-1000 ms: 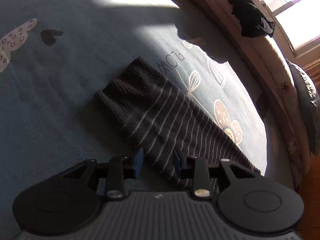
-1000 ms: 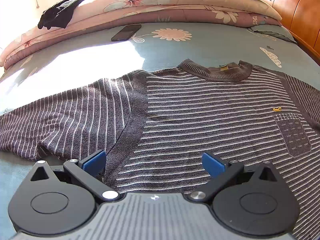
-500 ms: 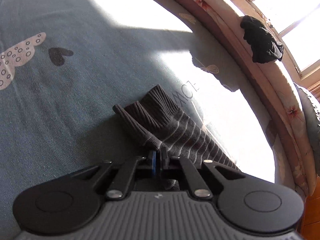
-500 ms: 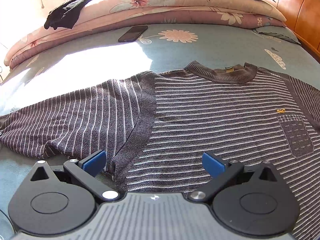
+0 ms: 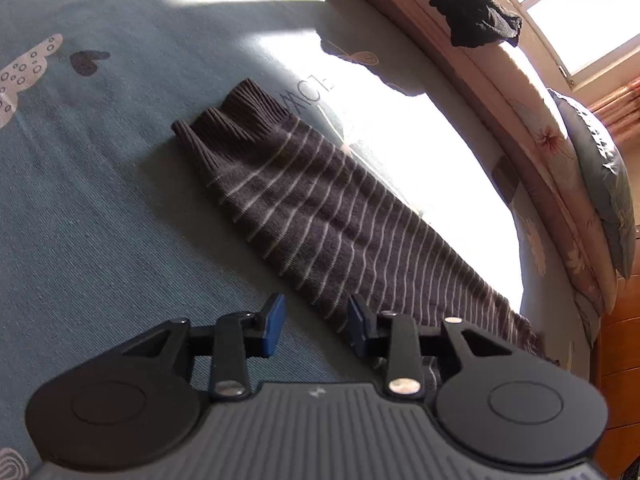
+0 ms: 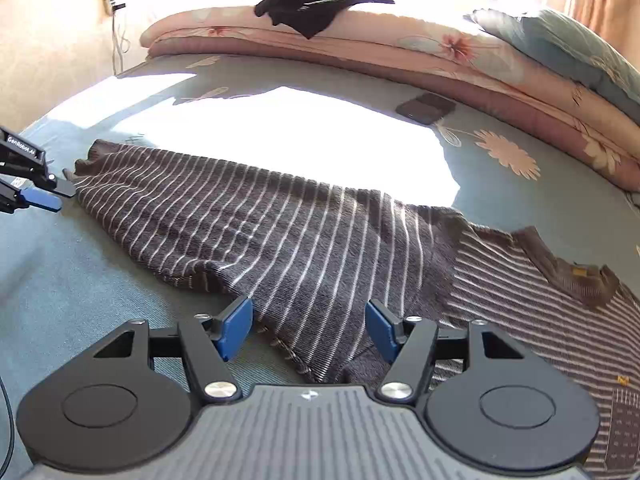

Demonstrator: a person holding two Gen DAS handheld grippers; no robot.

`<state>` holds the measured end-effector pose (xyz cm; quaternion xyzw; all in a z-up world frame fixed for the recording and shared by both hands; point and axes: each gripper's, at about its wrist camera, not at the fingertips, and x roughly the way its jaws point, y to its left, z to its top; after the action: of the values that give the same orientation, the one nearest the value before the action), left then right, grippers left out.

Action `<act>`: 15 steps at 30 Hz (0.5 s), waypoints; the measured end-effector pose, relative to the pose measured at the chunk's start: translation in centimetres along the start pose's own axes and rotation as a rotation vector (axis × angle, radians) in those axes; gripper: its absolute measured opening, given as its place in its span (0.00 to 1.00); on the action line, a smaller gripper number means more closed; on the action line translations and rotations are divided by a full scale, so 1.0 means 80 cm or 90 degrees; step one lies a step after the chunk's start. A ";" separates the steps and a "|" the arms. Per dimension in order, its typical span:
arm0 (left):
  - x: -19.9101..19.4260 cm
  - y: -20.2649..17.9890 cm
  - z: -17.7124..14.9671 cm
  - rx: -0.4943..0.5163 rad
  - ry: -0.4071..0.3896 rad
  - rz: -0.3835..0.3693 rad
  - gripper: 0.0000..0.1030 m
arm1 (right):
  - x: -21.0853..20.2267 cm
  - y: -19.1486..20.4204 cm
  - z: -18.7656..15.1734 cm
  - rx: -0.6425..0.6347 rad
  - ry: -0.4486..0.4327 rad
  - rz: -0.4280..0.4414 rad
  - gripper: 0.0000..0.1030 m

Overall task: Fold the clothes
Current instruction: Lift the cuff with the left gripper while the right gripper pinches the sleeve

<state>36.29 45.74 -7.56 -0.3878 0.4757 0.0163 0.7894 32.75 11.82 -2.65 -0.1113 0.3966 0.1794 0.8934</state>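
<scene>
The dark grey knitted sweater with thin white stripes (image 6: 304,240) lies flat on the blue-green bed sheet with a printed flower pattern (image 6: 80,280). In the right wrist view, its sleeve (image 6: 200,208) extends from the centre toward the left edge of the frame, and its ribbed collar (image 6: 560,268) sits at the right. In the left wrist view, the same sleeve runs diagonally from the lower right to the centre, ending in a ribbed cuff (image 5: 228,120) at the upper centre.

The left gripper (image 5: 316,324) is at the lower centre of the left wrist view. Its jaws are released, with a clear gap between the blue pads; the right pad sits at the sleeve's lower edge and the left pad is over bare sheet. In the right wrist view it appears at the left edge, just beside the cuff.

The right gripper (image 6: 308,330) is at the lower centre of the right wrist view. Its jaws are spread wide over the underarm region of the sweater and grasp nothing.

A black crumpled garment (image 6: 320,0) lies on the folded pink floral quilt (image 6: 400,52) at the top of the frame. A dark flat phone (image 6: 426,108) rests on the sheet at the upper right.
</scene>
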 end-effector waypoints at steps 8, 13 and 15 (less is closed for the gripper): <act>0.092 0.016 -0.061 -0.273 0.096 -0.134 0.44 | 0.013 0.048 0.024 -0.126 -0.010 0.021 0.59; 0.098 0.027 -0.075 -0.372 0.048 -0.171 0.45 | 0.015 0.041 0.026 -0.106 0.001 0.028 0.60; 0.095 0.021 -0.072 -0.351 0.019 -0.146 0.16 | 0.019 0.042 0.026 -0.105 0.005 0.031 0.60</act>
<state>35.54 40.71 -15.77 -0.6387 0.4182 0.0500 0.6439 33.71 15.93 -2.57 -0.1757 0.3867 0.2330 0.8748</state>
